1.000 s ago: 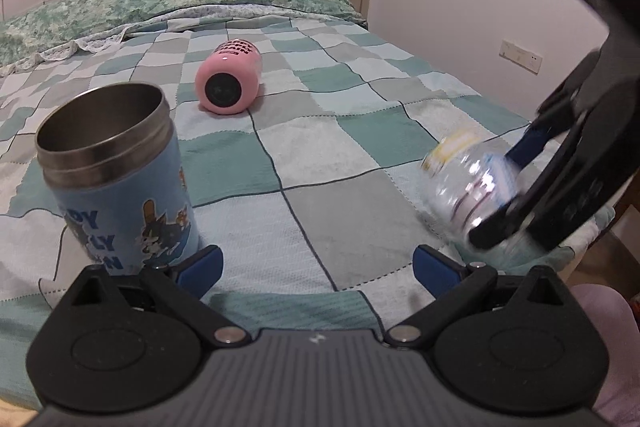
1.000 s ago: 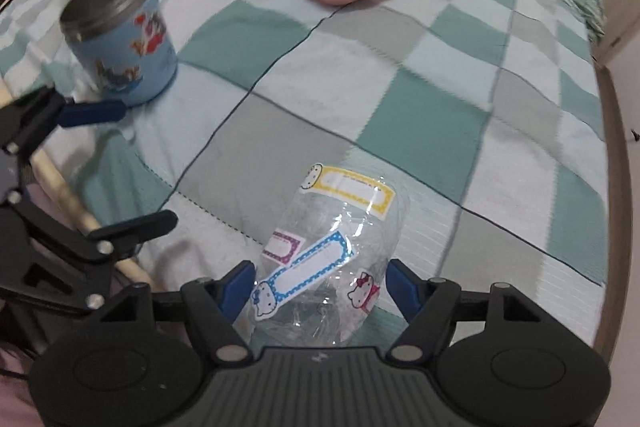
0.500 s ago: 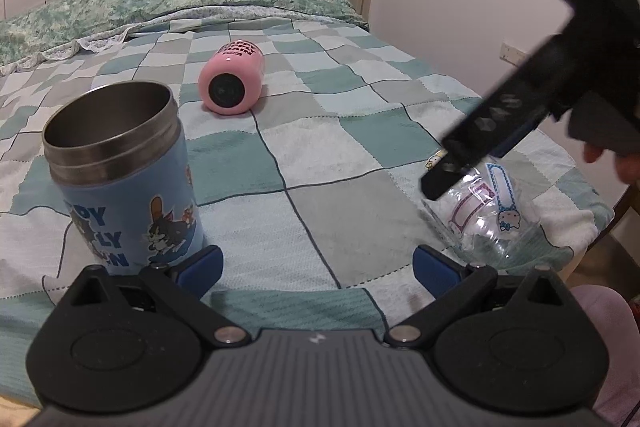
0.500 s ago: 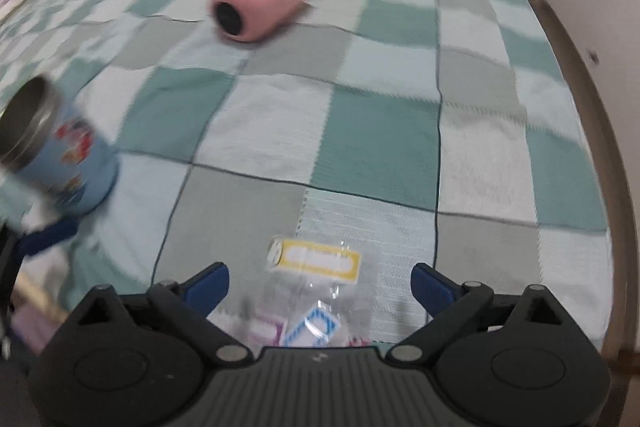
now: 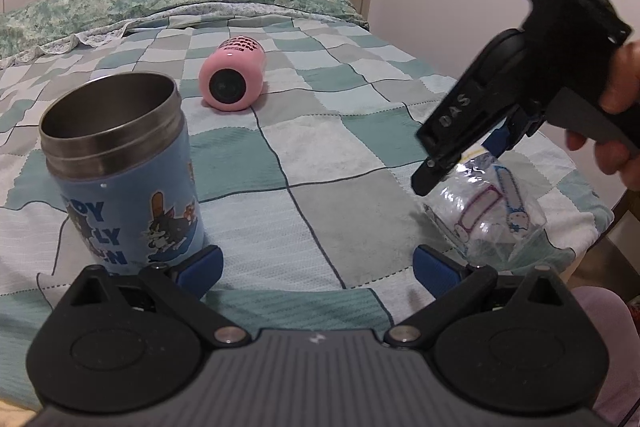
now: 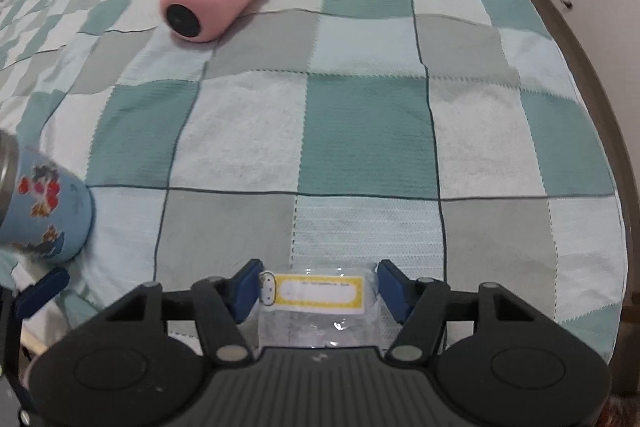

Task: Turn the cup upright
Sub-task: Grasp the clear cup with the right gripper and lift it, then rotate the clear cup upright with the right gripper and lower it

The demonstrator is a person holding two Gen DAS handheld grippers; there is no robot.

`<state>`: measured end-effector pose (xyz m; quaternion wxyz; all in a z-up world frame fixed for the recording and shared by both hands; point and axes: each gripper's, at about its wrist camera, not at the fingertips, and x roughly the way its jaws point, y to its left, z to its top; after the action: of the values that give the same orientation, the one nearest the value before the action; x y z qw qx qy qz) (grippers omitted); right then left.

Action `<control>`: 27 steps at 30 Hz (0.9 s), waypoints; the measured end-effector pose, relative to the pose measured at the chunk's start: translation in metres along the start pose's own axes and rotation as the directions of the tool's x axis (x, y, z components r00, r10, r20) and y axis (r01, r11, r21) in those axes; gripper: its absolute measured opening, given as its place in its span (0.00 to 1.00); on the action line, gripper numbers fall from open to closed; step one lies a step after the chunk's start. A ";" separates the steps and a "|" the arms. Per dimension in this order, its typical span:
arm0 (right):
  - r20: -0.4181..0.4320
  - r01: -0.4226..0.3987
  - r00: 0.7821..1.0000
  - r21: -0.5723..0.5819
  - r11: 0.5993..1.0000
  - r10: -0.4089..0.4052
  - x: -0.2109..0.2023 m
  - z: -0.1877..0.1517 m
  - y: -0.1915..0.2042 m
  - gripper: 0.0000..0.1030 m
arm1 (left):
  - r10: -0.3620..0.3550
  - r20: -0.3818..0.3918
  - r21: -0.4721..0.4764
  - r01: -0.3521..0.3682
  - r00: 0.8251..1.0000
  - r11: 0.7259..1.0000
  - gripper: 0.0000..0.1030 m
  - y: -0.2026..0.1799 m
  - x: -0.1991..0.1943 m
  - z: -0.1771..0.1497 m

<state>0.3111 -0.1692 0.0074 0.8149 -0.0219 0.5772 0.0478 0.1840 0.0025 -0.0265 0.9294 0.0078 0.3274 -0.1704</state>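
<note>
A clear plastic cup [image 5: 486,215] with cartoon stickers stands on the checked bedspread near the bed's right front corner. My right gripper [image 6: 318,291] is around it from above, blue pads on both sides of its yellow-labelled wall [image 6: 316,297]; it seems shut on it. In the left wrist view the right gripper [image 5: 496,143] reaches down onto the cup's top. My left gripper [image 5: 316,265] is open and empty, low at the bed's front edge. A blue steel-rimmed cup [image 5: 120,171] stands upright beside its left finger. A pink cup [image 5: 233,79] lies on its side farther back.
The checked bedspread [image 6: 360,131] covers the bed; its wooden edge [image 6: 592,107] runs along the right. A green pillow [image 5: 120,3] lies at the head. A wall, door and wardrobes stand behind.
The right gripper swung up from a low side approach to above the clear cup. The cup turned from lying on its side to standing, and the pads closed in around it.
</note>
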 end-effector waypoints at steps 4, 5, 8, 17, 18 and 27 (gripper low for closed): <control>0.131 -0.036 0.991 -0.036 0.999 0.041 -0.030 -0.016 -0.003 0.58 | 0.011 0.010 -0.003 -0.011 1.000 1.000 1.00 -0.001 -0.005 0.001; 0.174 -0.054 0.983 -0.044 0.998 0.061 -0.038 -0.022 -0.004 0.57 | 0.013 0.014 -0.005 -0.013 1.000 1.000 1.00 -0.002 -0.008 0.002; 0.374 -0.064 0.922 -0.106 0.992 0.099 -0.061 -0.047 -0.004 0.57 | 0.019 0.028 -0.016 -0.019 0.999 1.000 1.00 -0.005 -0.016 0.003; 0.885 -0.053 0.418 -0.203 0.978 0.206 -0.051 -0.151 -0.002 0.57 | 0.069 0.051 -0.054 -0.067 0.996 0.996 1.00 -0.009 -0.041 0.000; 0.899 -0.058 0.385 -0.201 0.978 0.208 -0.043 -0.156 -0.001 0.57 | 0.077 0.047 -0.054 -0.074 0.996 0.996 1.00 -0.009 -0.042 -0.001; 0.958 -0.024 0.231 -0.168 0.986 0.169 -0.007 -0.175 0.004 0.57 | 0.113 0.093 -0.070 -0.107 0.989 0.992 1.00 -0.005 -0.041 -0.008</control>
<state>0.1439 -0.1814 -0.0447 0.9894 -0.0001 -0.0528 0.1350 0.1478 0.0113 -0.0068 0.9520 -0.0123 0.2862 -0.1083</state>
